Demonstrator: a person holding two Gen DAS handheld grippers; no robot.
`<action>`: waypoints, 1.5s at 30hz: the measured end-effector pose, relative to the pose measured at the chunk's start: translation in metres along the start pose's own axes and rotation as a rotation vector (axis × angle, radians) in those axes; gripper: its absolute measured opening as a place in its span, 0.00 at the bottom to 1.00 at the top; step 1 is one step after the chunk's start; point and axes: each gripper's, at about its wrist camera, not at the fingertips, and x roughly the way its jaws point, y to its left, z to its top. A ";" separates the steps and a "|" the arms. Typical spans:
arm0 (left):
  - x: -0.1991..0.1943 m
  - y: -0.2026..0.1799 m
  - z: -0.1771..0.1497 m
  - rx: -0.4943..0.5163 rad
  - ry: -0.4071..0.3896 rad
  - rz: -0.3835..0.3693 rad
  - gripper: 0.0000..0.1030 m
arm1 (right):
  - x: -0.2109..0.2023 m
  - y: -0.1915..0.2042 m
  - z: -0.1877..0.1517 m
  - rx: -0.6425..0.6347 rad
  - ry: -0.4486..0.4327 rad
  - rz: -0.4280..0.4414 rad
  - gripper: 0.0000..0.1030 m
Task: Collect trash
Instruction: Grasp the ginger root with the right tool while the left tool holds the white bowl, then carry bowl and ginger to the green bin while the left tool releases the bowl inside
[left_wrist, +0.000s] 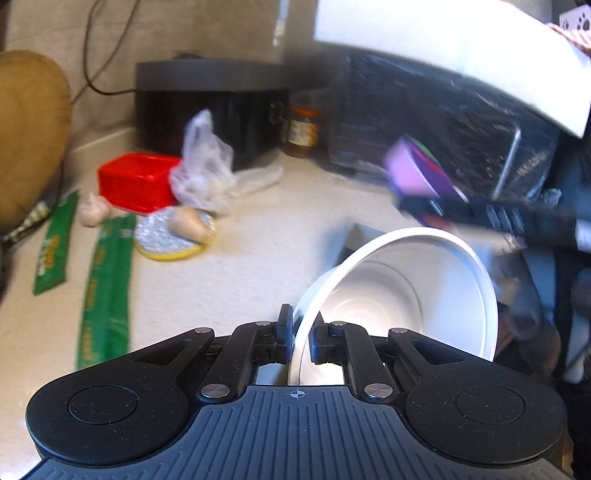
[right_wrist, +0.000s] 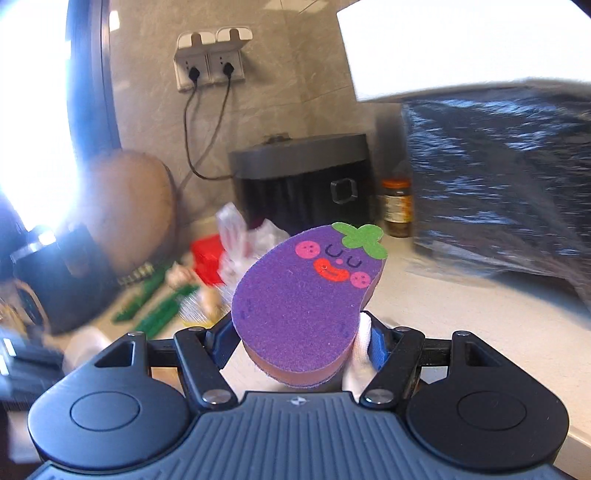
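Left gripper (left_wrist: 300, 338) pinches the thin rim of a glossy white bowl (left_wrist: 406, 291), tipped over the counter edge. Right gripper (right_wrist: 301, 343) clamps a fuzzy purple eggplant-shaped sponge (right_wrist: 299, 295). Beyond: green wrappers (left_wrist: 107, 288), foil lid (left_wrist: 166, 236), crinkled plastic bag (left_wrist: 203, 166), red box (left_wrist: 136, 181).

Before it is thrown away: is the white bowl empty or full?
Empty. The white bowl, gripped at its rim by the left gripper, is tilted, showing a bare white inside.
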 end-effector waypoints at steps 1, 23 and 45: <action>0.003 0.001 -0.002 -0.013 0.009 0.004 0.12 | 0.012 0.001 0.009 0.005 -0.003 0.017 0.66; -0.025 0.167 -0.020 -0.361 -0.035 0.230 0.11 | 0.154 0.035 0.023 -0.206 0.214 0.043 0.84; -0.012 0.182 -0.026 -0.333 0.033 0.171 0.11 | 0.225 0.146 0.007 -0.432 0.277 0.049 0.36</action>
